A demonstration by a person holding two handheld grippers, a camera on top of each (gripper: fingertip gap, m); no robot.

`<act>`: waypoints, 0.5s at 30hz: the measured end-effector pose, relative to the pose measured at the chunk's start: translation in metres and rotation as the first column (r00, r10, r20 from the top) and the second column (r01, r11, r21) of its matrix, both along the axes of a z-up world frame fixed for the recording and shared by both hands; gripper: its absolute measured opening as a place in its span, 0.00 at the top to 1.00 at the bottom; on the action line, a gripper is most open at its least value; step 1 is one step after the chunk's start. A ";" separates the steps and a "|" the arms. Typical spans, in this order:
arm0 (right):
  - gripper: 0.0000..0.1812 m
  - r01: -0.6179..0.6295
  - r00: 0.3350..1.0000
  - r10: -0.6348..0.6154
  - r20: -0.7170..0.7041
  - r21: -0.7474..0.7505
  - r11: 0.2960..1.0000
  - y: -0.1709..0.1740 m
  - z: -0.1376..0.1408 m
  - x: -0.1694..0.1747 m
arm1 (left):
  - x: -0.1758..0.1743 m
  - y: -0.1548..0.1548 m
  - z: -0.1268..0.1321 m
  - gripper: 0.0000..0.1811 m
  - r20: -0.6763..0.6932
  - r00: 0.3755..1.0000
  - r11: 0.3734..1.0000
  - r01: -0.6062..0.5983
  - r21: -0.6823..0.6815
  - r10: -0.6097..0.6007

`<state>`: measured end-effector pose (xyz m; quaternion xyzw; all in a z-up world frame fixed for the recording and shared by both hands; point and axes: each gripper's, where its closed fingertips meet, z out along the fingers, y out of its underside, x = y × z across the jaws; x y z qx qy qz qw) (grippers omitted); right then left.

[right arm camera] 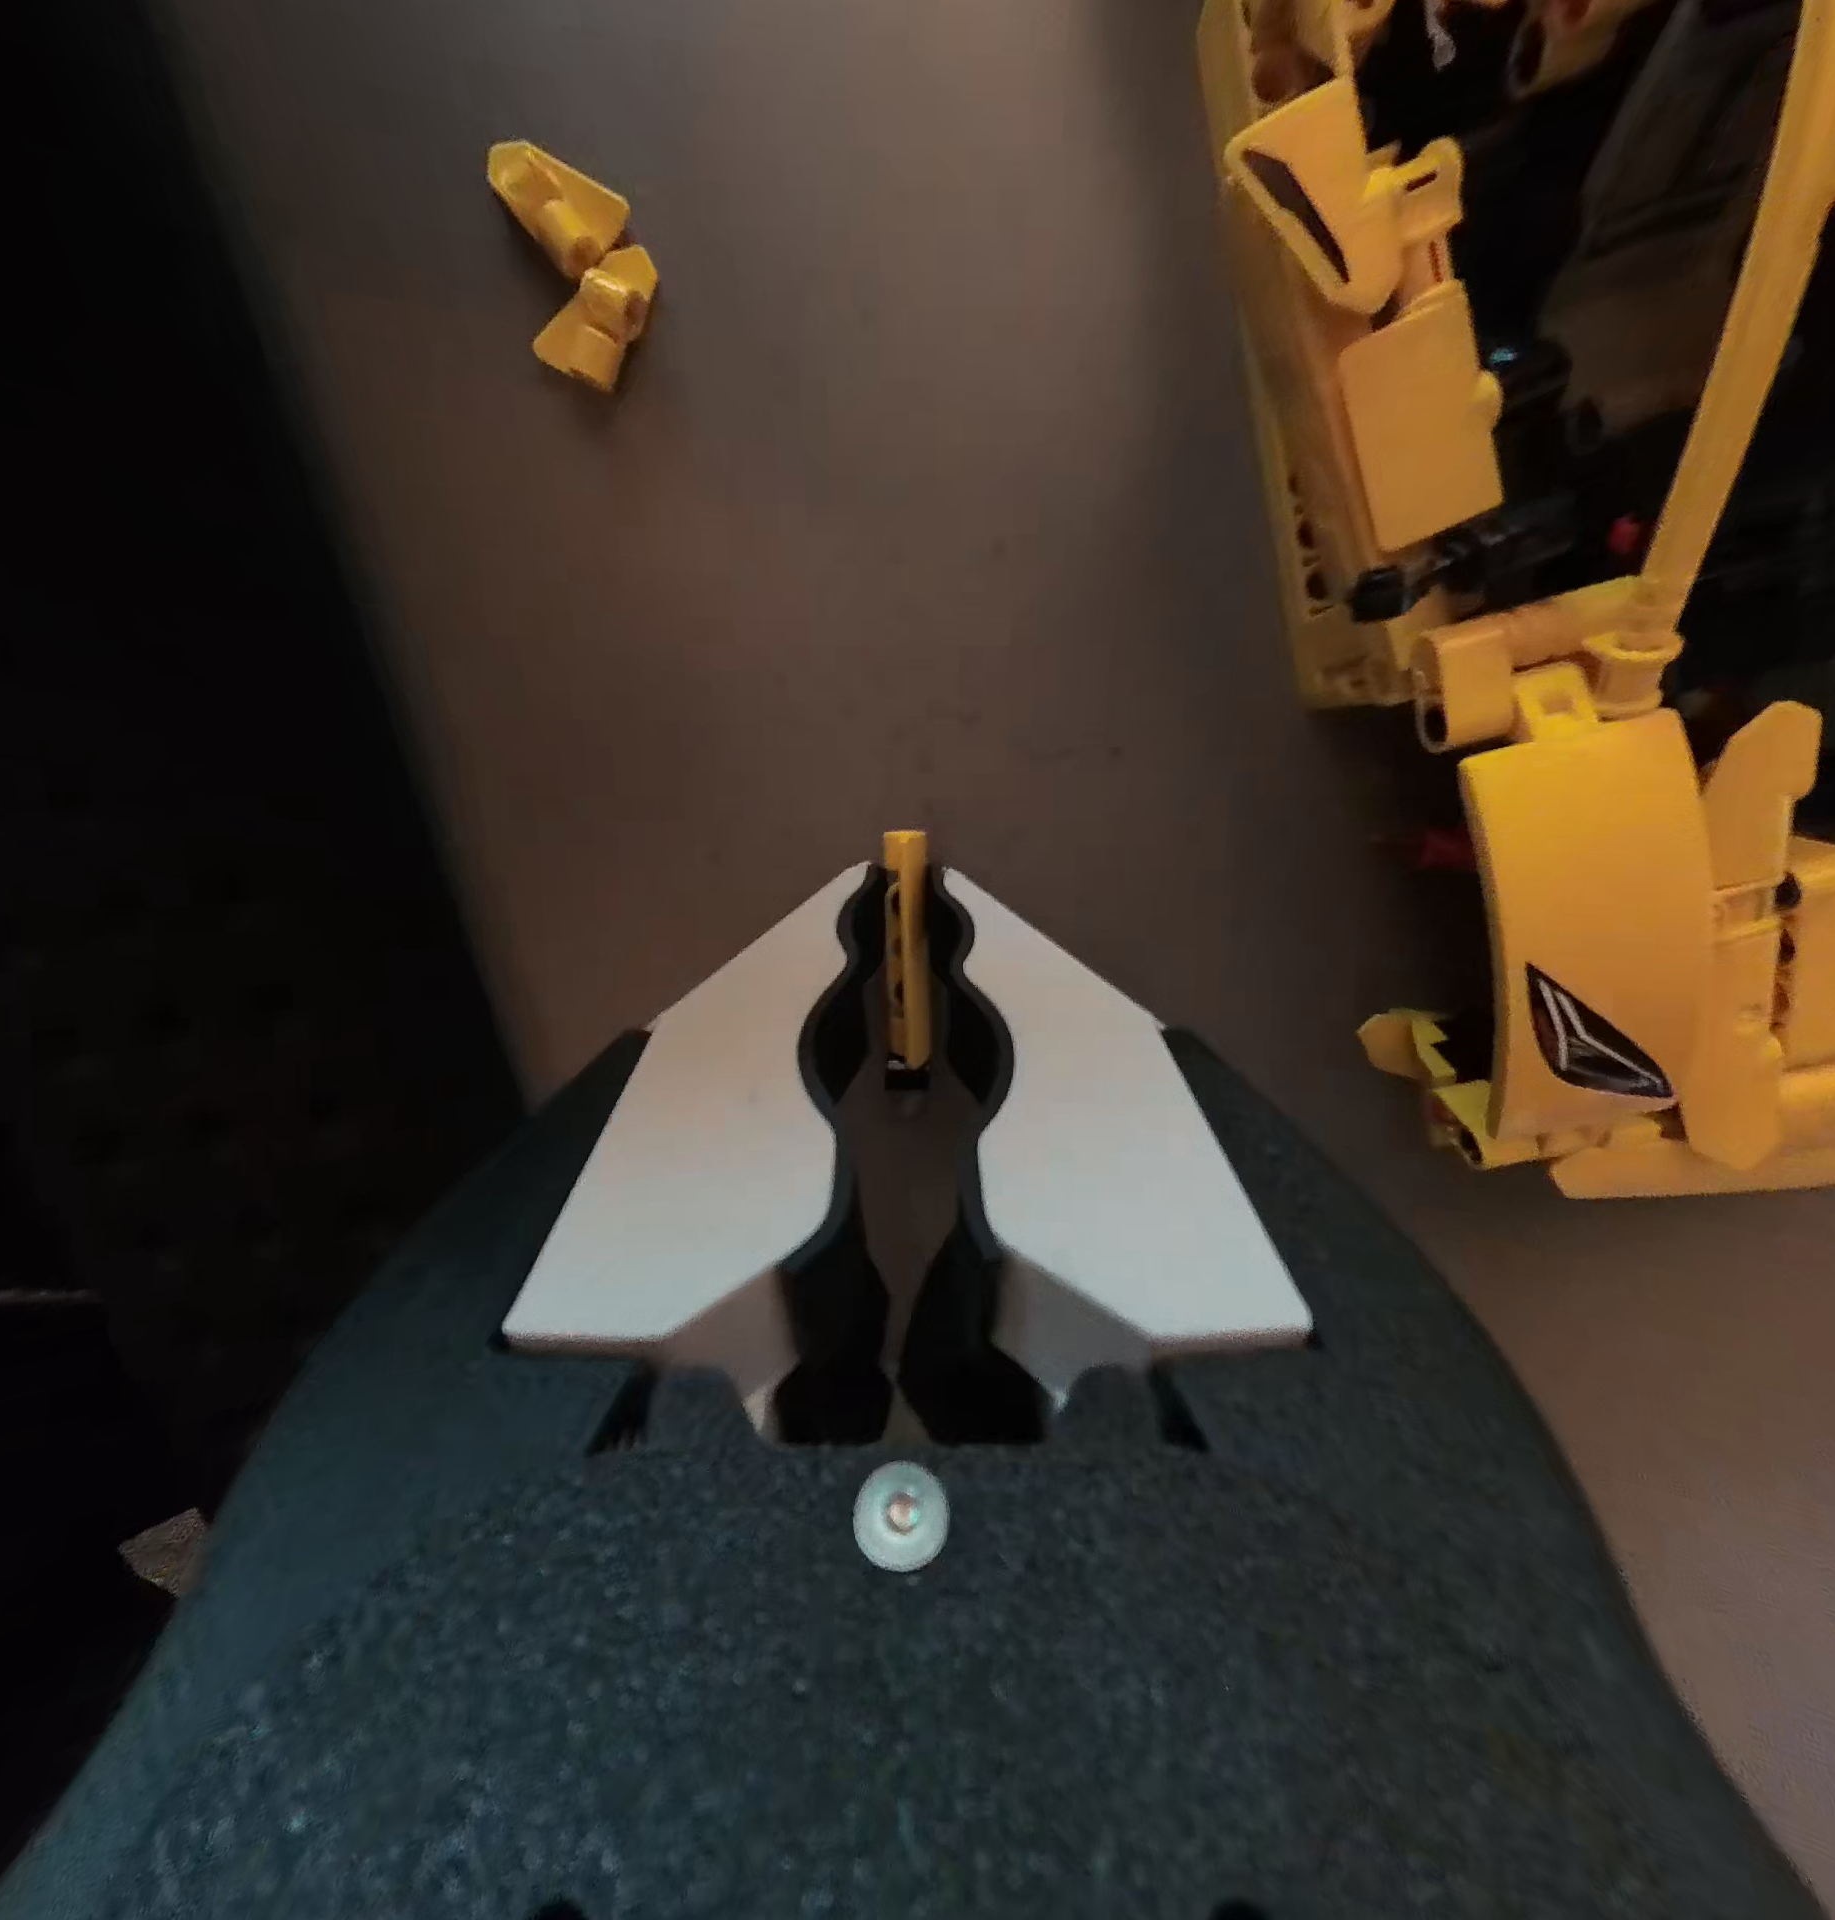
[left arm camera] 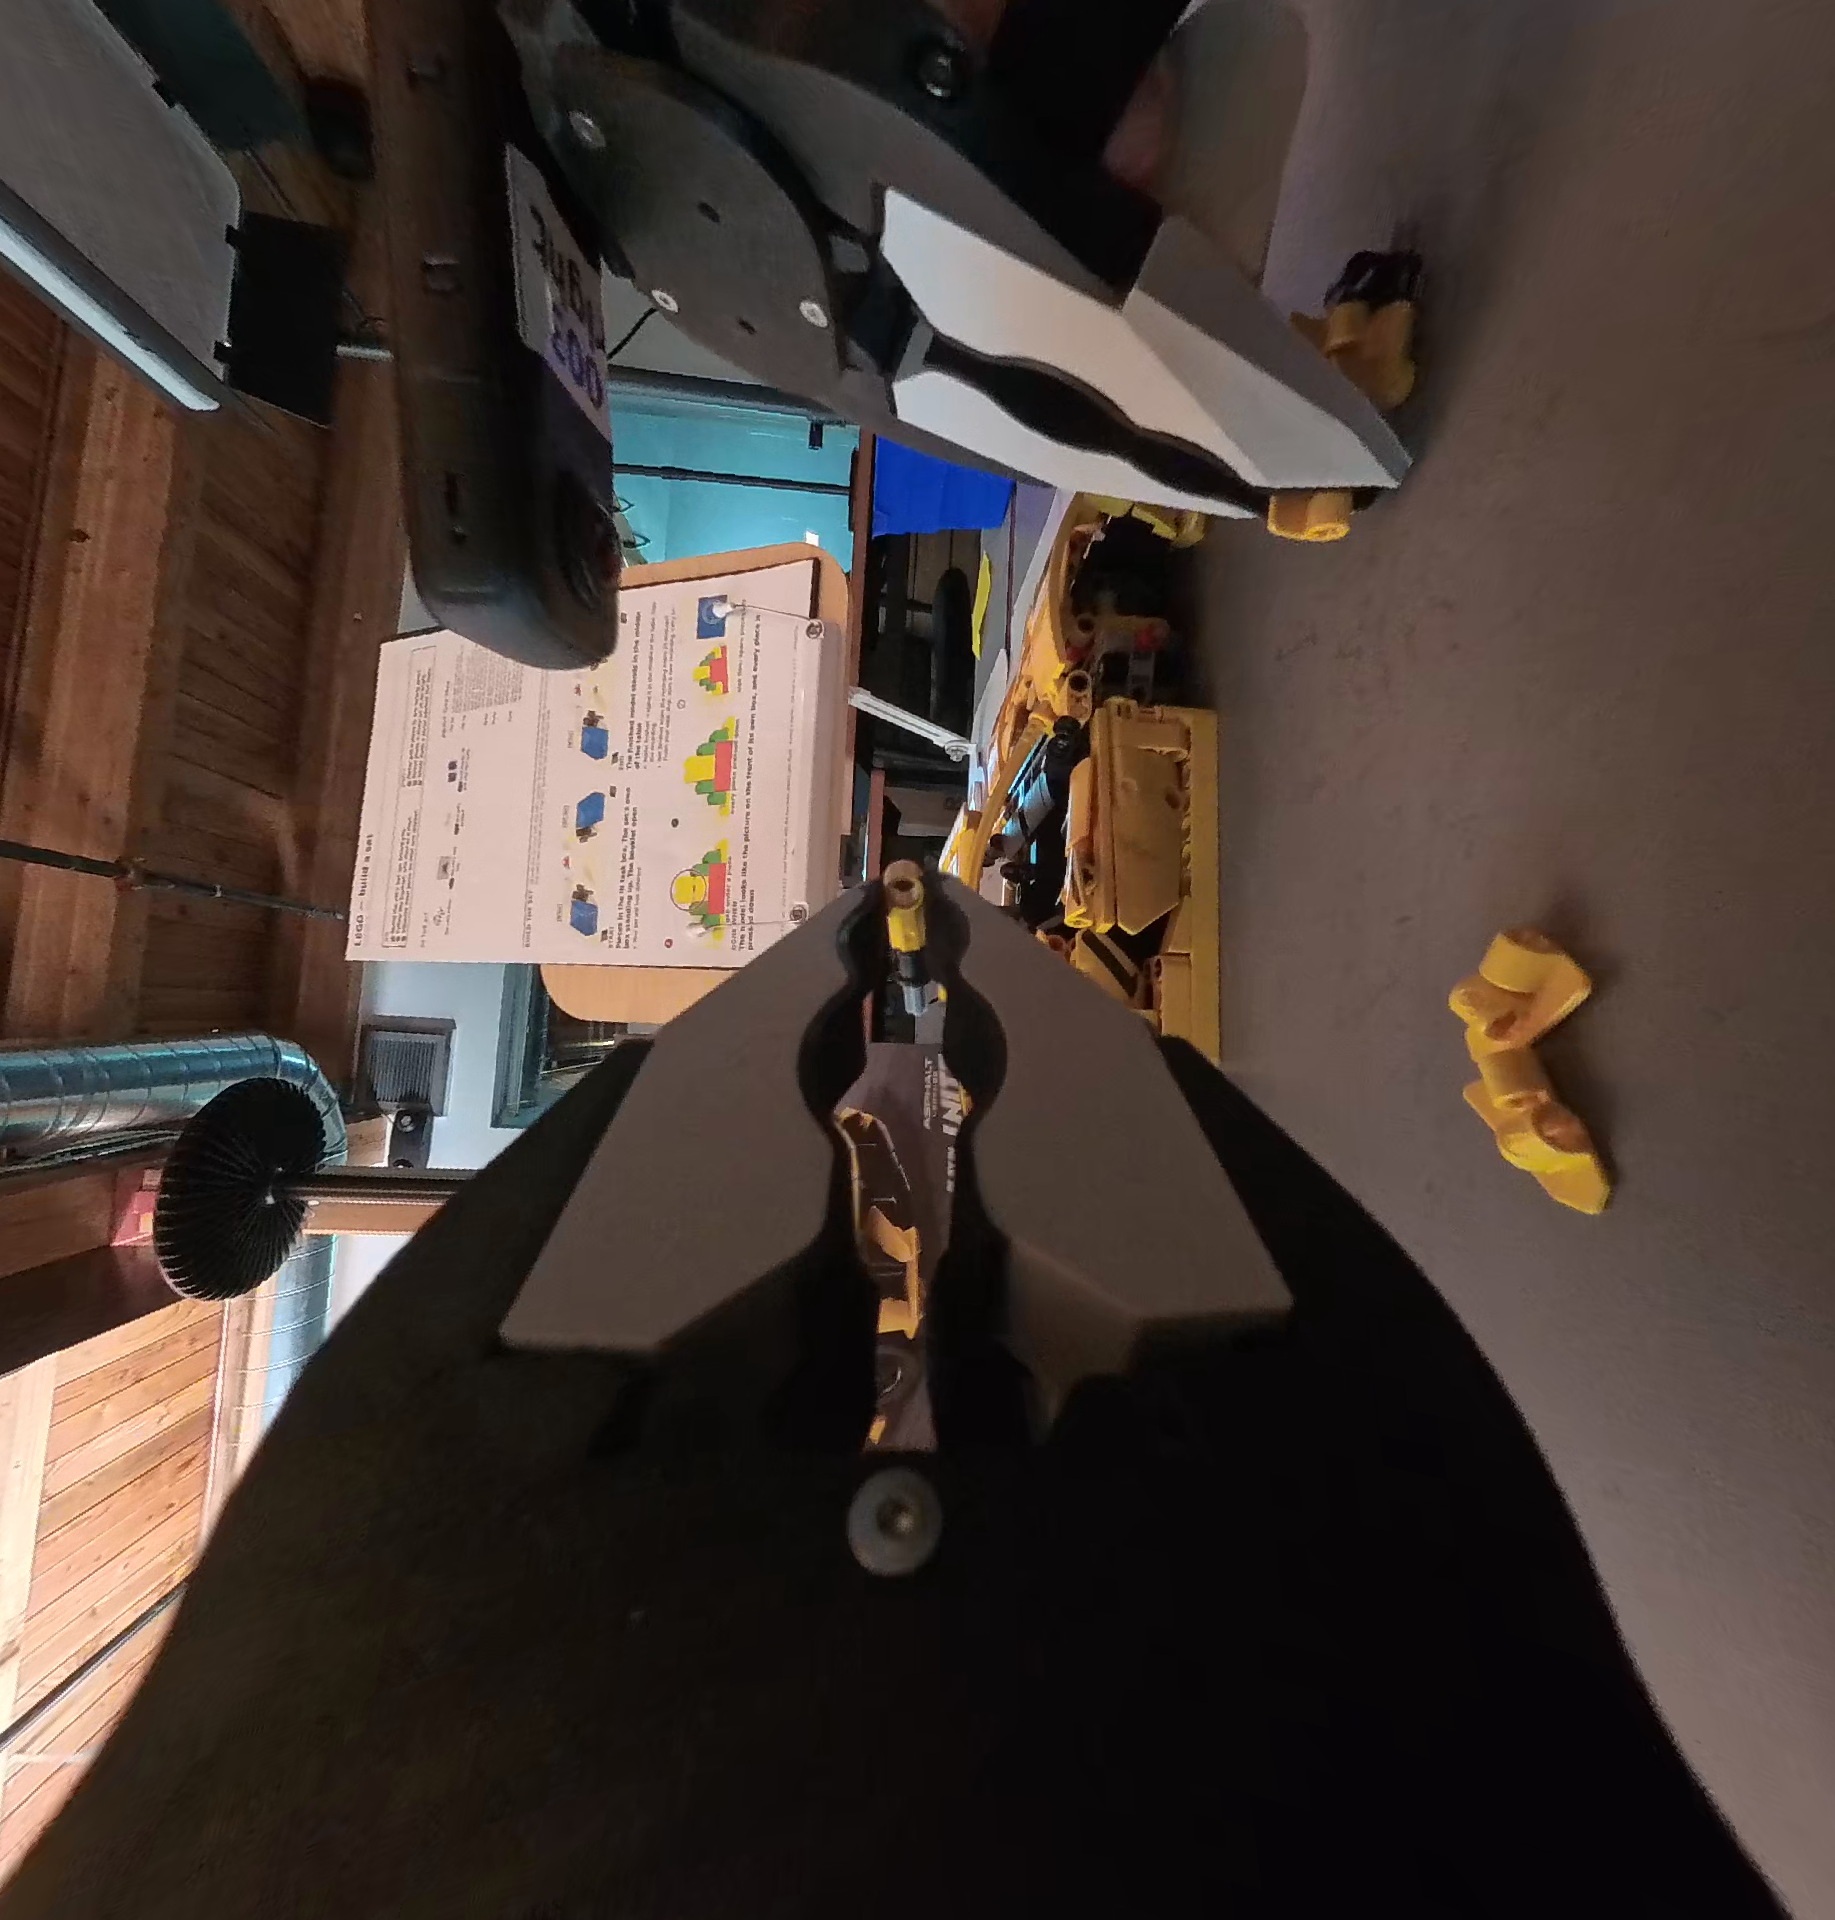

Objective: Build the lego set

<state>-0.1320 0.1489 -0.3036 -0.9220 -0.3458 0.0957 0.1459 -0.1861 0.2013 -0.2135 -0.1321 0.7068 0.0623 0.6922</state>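
Sub-assembly step: left gripper (left arm camera: 908,904) clamps a yellow pin (left arm camera: 905,914); right gripper (right arm camera: 905,873) clamps a thin yellow beam (right arm camera: 906,935). Next, I'd judge: align pin with a beam hole, press together.

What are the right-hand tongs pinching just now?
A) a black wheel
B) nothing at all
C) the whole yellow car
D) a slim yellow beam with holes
D: in the right wrist view the right tongs are closed on a slim yellow beam that pokes out past the tips, while the yellow car model sits apart on the table.
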 end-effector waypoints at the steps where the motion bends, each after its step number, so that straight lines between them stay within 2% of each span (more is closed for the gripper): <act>1: 0.95 0.001 1.000 -0.001 -0.001 -0.001 1.000 0.000 0.000 0.000 | 0.000 0.000 0.001 0.97 0.000 1.000 1.000 0.000 0.003 0.000; 5: 0.89 0.020 0.999 -0.021 -0.042 -0.010 1.000 -0.001 0.002 -0.001 | 0.000 0.000 0.002 0.97 0.004 1.000 1.000 0.003 0.002 -0.003; 15: 0.95 0.080 0.990 -0.079 -0.119 0.002 0.997 0.003 0.008 0.005 | 0.002 -0.001 0.003 0.97 0.006 1.000 1.000 0.005 -0.006 -0.005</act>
